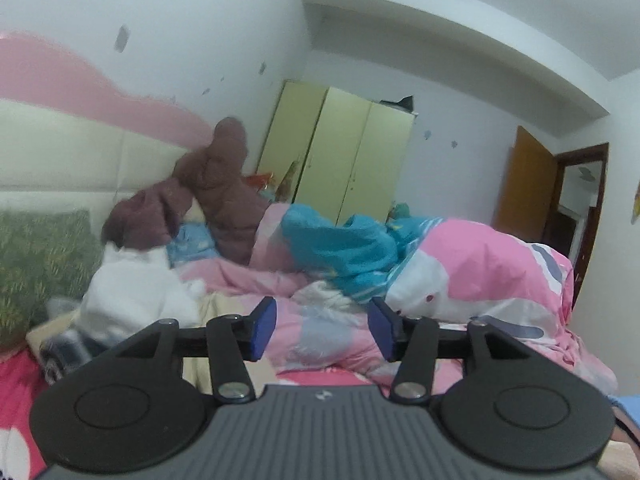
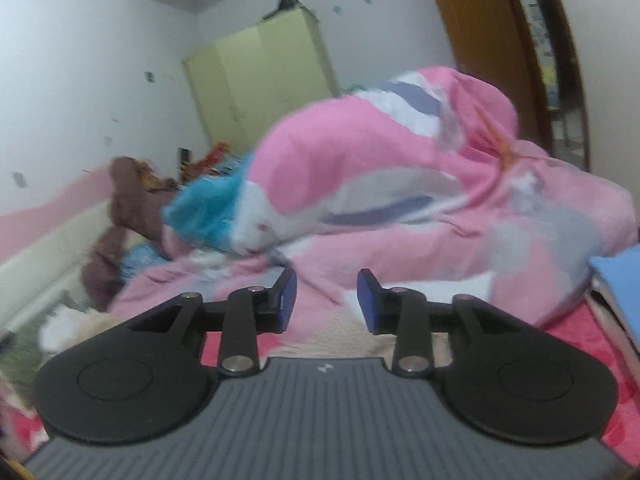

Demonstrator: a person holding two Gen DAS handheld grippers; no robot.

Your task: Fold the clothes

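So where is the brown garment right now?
The brown garment lies heaped at the far left of the bed against the cream headboard, between the white garment and the teal cloth; the right wrist view shows it far left too.

grippers: 2, left gripper [image 1: 322,330] and right gripper [image 2: 327,301] | quilt [image 1: 492,276]: 1 | brown garment [image 1: 224,184]: 1 | white garment [image 1: 136,296]: 1 | wardrobe [image 1: 340,152]: 1, 3 doors | door [image 1: 524,184]: 1

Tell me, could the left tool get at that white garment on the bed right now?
Probably yes. The left tool is open and holds nothing, and the white garment lies uncovered just ahead to its left, with nothing between them. It would need to swing left first.
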